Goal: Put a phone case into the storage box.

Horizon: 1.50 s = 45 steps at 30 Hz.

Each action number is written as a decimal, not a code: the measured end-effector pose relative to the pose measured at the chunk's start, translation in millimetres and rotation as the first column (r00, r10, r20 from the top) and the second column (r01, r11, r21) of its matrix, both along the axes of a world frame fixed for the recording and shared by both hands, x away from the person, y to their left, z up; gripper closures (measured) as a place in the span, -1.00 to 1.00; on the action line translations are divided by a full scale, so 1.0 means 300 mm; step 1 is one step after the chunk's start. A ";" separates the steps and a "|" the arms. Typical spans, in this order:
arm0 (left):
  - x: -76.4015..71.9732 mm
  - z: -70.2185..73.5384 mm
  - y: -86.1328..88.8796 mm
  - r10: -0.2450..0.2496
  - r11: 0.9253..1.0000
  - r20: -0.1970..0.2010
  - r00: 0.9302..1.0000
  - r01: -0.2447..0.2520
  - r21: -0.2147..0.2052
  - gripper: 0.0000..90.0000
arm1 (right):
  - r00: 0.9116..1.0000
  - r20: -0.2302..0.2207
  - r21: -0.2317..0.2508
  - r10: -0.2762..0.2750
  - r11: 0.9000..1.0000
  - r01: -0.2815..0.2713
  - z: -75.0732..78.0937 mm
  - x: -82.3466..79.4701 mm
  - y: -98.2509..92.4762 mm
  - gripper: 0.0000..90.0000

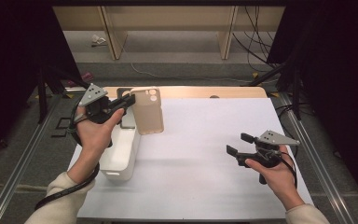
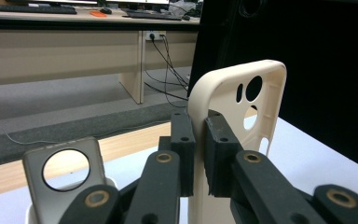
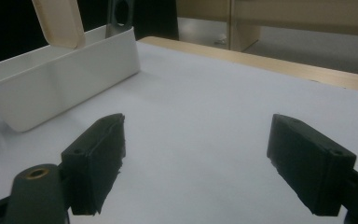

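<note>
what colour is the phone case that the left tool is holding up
Cream, a pale beige soft phone case, clearest in the left gripper view, pinched in the left tool.

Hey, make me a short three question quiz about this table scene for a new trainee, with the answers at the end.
1. True or false: the left tool is clamped on the edge of the beige phone case.
2. Multiple choice: where does the grey phone case stand? A) flat on the white mat B) in the white bin C) in the right tool
3. Fill in: the right tool has its jaws ____ above the white mat.

Key
1. True: both pads press on the case's side wall.
2. B: it stands in the white bin, behind the lifted beige case.
3. Open, with nothing between them.
</note>
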<state>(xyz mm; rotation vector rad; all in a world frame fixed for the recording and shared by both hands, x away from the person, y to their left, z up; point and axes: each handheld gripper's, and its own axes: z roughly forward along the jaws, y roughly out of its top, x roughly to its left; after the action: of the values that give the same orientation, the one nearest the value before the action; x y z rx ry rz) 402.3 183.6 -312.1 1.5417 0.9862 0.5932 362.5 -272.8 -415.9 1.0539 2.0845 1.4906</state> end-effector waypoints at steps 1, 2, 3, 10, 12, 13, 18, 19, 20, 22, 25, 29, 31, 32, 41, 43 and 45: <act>0.001 0.000 0.003 0.002 1.000 0.002 1.000 -0.002 0.001 0.85 | 1.000 -0.001 0.001 -0.001 1.000 0.001 0.000 0.000 -0.001 -0.55; 0.002 0.001 0.006 0.005 1.000 0.003 1.000 -0.005 0.001 0.85 | 1.000 -0.001 0.002 -0.003 1.000 0.003 -0.001 0.000 -0.002 -0.55; 0.003 0.001 0.009 0.008 1.000 0.003 1.000 -0.008 0.002 0.85 | 1.000 -0.002 0.002 -0.004 1.000 0.004 -0.001 0.000 -0.003 -0.55; 0.008 0.007 0.031 0.021 1.000 0.007 1.000 -0.021 0.001 0.85 | 1.000 -0.003 0.002 -0.009 1.000 0.009 -0.001 -0.002 -0.010 -0.56; 0.009 0.010 0.037 0.023 1.000 0.006 1.000 -0.023 0.000 0.85 | 1.000 -0.002 0.002 -0.010 1.000 0.010 -0.002 -0.002 -0.011 -0.56; 0.010 0.011 0.040 0.025 1.000 0.008 1.000 -0.025 0.001 0.85 | 1.000 -0.002 0.002 -0.010 1.000 0.010 -0.002 -0.002 -0.011 -0.56; 0.012 0.013 0.051 0.027 1.000 0.005 1.000 -0.028 0.002 0.85 | 1.000 -0.004 0.002 -0.012 1.000 0.012 -0.003 -0.003 -0.014 -0.56; 0.013 0.013 0.052 0.029 1.000 0.005 1.000 -0.029 0.002 0.85 | 1.000 -0.004 0.002 -0.012 1.000 0.012 -0.003 -0.003 -0.014 -0.56; 0.014 0.013 0.053 0.029 1.000 0.004 1.000 -0.029 0.003 0.85 | 1.000 -0.005 0.002 -0.012 1.000 0.012 -0.003 -0.003 -0.014 -0.56; 0.015 0.013 0.055 0.027 1.000 0.004 1.000 -0.027 0.006 0.85 | 1.000 -0.004 0.002 -0.012 1.000 0.012 -0.003 -0.003 -0.014 -0.56; 0.017 0.015 0.059 0.026 1.000 0.003 1.000 -0.026 0.010 0.85 | 1.000 -0.004 0.001 -0.012 1.000 0.012 -0.003 -0.003 -0.014 -0.56; 0.019 0.016 0.065 0.028 1.000 0.002 1.000 -0.028 0.010 0.85 | 1.000 -0.004 0.002 -0.012 1.000 0.012 -0.003 -0.003 -0.014 -0.56; 0.019 0.017 0.068 0.030 1.000 0.001 1.000 -0.030 0.008 0.85 | 1.000 -0.004 0.001 -0.012 1.000 0.012 -0.004 -0.003 -0.014 -0.57; 0.019 0.018 0.070 0.031 1.000 0.002 1.000 -0.031 0.008 0.85 | 1.000 -0.004 0.001 -0.011 1.000 0.011 -0.003 -0.003 -0.014 -0.57; 0.019 0.027 0.086 0.040 0.999 0.008 0.999 -0.040 0.008 0.85 | 1.000 -0.004 -0.009 -0.003 1.000 0.003 -0.003 -0.003 -0.013 -0.58; 0.019 0.028 0.089 0.042 0.999 0.008 0.999 -0.042 0.009 0.85 | 1.000 -0.003 -0.010 0.001 1.000 -0.001 -0.003 -0.003 -0.012 -0.58; 0.019 0.029 0.091 0.045 0.999 0.010 0.999 -0.045 0.012 0.85 | 1.000 -0.004 -0.013 0.005 1.000 -0.005 -0.003 -0.004 -0.011 -0.58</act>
<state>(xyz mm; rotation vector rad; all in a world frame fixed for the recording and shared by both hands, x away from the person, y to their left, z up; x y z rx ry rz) 408.1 211.0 -303.5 1.5294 1.0136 0.6390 361.3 -276.1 -416.8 1.0479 2.0985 1.4765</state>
